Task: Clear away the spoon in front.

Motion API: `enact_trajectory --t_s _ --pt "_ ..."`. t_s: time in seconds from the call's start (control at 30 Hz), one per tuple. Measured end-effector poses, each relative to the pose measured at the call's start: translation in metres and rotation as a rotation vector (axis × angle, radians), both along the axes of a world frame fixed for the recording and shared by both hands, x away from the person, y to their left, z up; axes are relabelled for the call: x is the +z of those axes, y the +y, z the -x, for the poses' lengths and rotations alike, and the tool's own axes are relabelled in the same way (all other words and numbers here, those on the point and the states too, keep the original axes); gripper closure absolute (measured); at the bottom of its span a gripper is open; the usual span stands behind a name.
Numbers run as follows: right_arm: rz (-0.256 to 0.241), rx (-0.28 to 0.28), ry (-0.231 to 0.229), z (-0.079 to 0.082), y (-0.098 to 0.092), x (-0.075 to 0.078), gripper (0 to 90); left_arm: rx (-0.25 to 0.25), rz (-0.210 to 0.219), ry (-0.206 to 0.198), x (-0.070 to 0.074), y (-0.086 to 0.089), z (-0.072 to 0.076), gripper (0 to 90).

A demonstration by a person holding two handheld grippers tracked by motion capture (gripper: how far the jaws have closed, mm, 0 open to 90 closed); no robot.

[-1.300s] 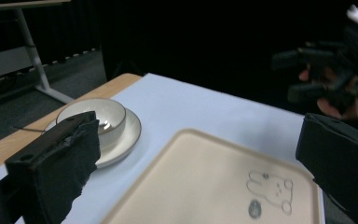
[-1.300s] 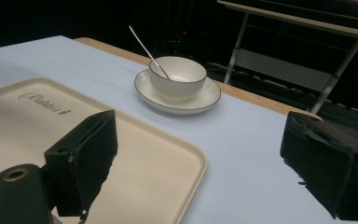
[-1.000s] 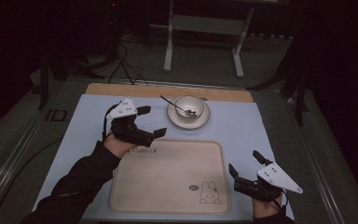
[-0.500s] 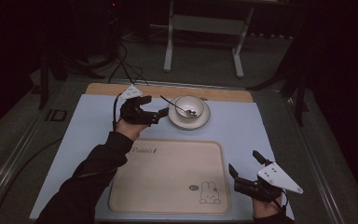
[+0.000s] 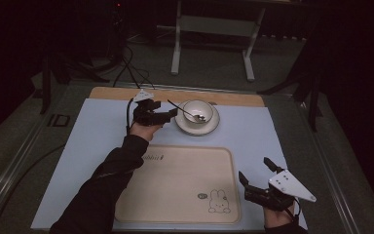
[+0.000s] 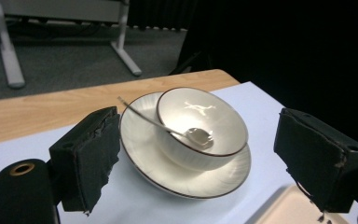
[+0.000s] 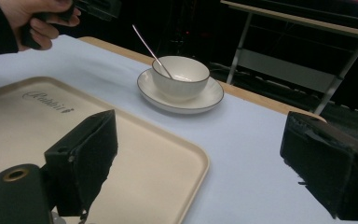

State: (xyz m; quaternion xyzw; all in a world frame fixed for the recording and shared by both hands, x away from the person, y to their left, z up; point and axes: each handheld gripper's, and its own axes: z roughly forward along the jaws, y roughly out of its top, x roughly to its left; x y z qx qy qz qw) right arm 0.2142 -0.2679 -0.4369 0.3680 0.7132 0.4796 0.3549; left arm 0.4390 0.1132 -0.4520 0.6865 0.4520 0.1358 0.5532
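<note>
A white bowl (image 5: 198, 112) (image 6: 200, 126) (image 7: 181, 74) stands on a white saucer (image 5: 187, 127) (image 6: 142, 154) (image 7: 205, 100) at the back middle of the table. A metal spoon (image 5: 182, 110) (image 6: 168, 128) (image 7: 149, 44) lies in the bowl with its handle leaning out to the left. My left gripper (image 5: 171, 114) (image 6: 205, 158) is open just left of the saucer, its jaws either side of the dishes in the left gripper view. My right gripper (image 5: 257, 171) (image 7: 214, 158) is open near the table's front right, off the corner of a beige tray (image 5: 185, 180) (image 7: 135, 154).
The tray carries a rabbit drawing (image 5: 217, 201) and lies on a pale blue mat (image 5: 92, 141). A wooden strip (image 5: 233, 97) runs along the table's far edge. A white metal stand (image 5: 209, 29) is on the floor behind the table.
My left gripper has moved away from the tray, forward and to the right, up to the left side of the saucer. The right gripper has stayed put.
</note>
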Motion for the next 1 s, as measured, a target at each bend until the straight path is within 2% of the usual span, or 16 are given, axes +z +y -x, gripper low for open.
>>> enact_trajectory --t_s 0.1,0.13,0.23,0.43,0.77,1.0 --pt "0.0 0.001 0.001 0.001 0.0 0.0 10.9 0.022 0.007 0.035 -0.007 -0.003 -0.007 15.8" --pt "0.0 0.0 0.001 0.001 0.0 0.0 10.9 0.022 0.007 0.035 -0.007 -0.003 -0.007 16.7" --pt "0.0 0.0 0.002 0.001 0.0 0.0 10.9 0.059 0.005 0.069 -0.015 -0.008 -0.016 21.0" --pt "0.001 0.0 0.008 0.0 -0.001 0.0 10.9 0.11 0.039 0.102 -0.022 -0.013 -0.027 30.0" --pt "-0.002 0.002 0.014 -0.001 -0.001 -0.001 10.9 0.167 0.082 0.136 -0.031 -0.021 -0.039 44.7" --pt "-0.006 0.003 0.02 -0.001 -0.002 -0.001 10.9 0.2 0.112 0.141 -0.036 -0.025 -0.044 57.0"
